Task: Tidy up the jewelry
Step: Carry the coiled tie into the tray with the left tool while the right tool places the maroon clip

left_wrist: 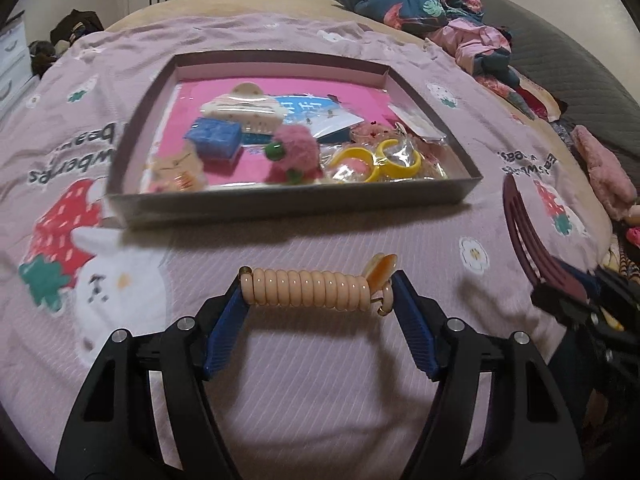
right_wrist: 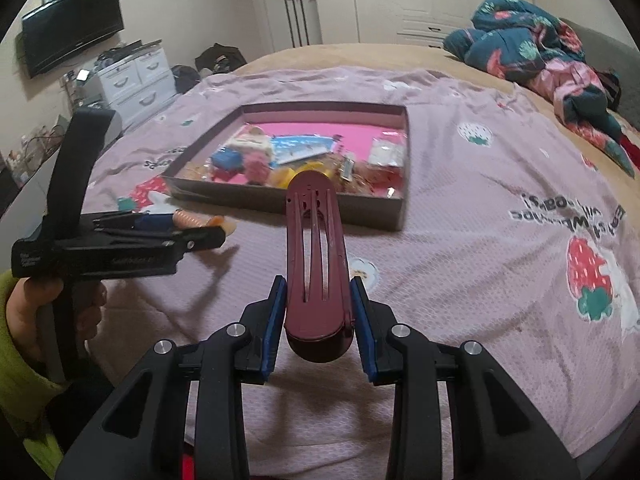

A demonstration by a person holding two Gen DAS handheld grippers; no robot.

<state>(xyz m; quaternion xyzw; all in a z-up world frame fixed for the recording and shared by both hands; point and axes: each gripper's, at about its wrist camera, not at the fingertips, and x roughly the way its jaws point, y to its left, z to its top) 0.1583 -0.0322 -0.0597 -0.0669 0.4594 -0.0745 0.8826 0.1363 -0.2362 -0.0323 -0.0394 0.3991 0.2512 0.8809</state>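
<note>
A shallow grey box (left_wrist: 280, 202) lies on the pink bedspread, holding a cream hair claw (left_wrist: 244, 106), a blue box (left_wrist: 214, 138), a pink pompom (left_wrist: 296, 152), yellow rings (left_wrist: 384, 160) and packets. It also shows in the right wrist view (right_wrist: 362, 210). My left gripper (left_wrist: 320, 292) is shut on a peach spiral hair tie (left_wrist: 308, 290), held above the bedspread in front of the box. My right gripper (right_wrist: 318, 304) is shut on a maroon hair clip (right_wrist: 316, 256), which points toward the box. The clip also shows in the left wrist view (left_wrist: 524, 232).
A heap of floral clothes (right_wrist: 532, 48) lies at the far right of the bed. Pink fluffy items (left_wrist: 604, 172) lie at the right edge. White drawers (right_wrist: 136, 80) and a wall TV (right_wrist: 72, 40) stand left of the bed.
</note>
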